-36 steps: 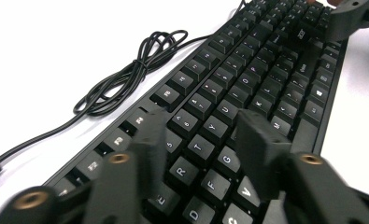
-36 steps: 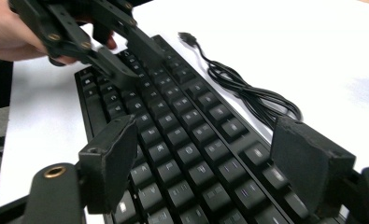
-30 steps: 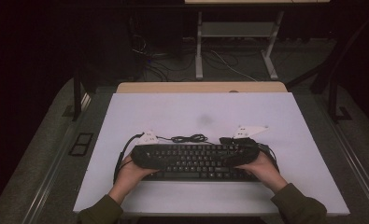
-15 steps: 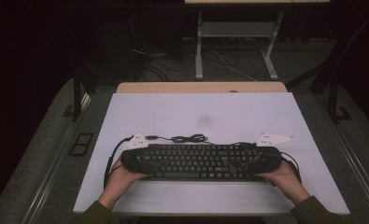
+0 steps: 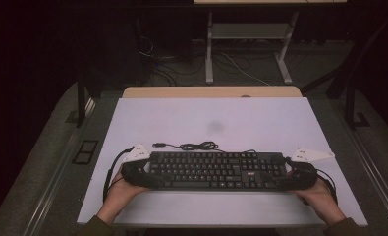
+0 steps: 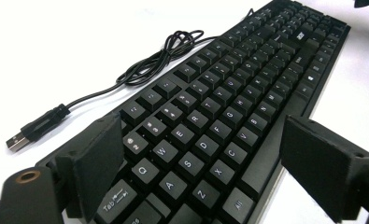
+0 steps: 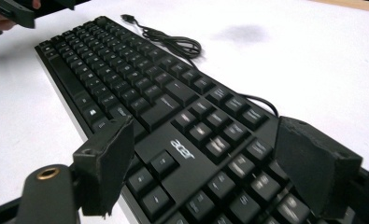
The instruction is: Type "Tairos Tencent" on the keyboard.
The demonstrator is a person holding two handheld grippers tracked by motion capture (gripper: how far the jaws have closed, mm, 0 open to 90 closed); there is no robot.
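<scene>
Black keyboard (image 5: 216, 170): full-size, white legends, "acer" logo by number pad. Lies flat, keys up, long axis 9-to-3 o'clock, on white table toward its 6 o'clock edge. Thin black cable (image 5: 197, 146) leaves rear edge, bunched in loose tangle at keyboard's 12 o'clock, USB plug (image 6: 17, 140) lying free on table, unplugged.

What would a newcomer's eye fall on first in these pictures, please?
A long black keyboard lies across the near part of the white table, with a claw at each end: the left claw and the right claw stand open astride its ends. Behind it, its black cable lies coiled.
</scene>
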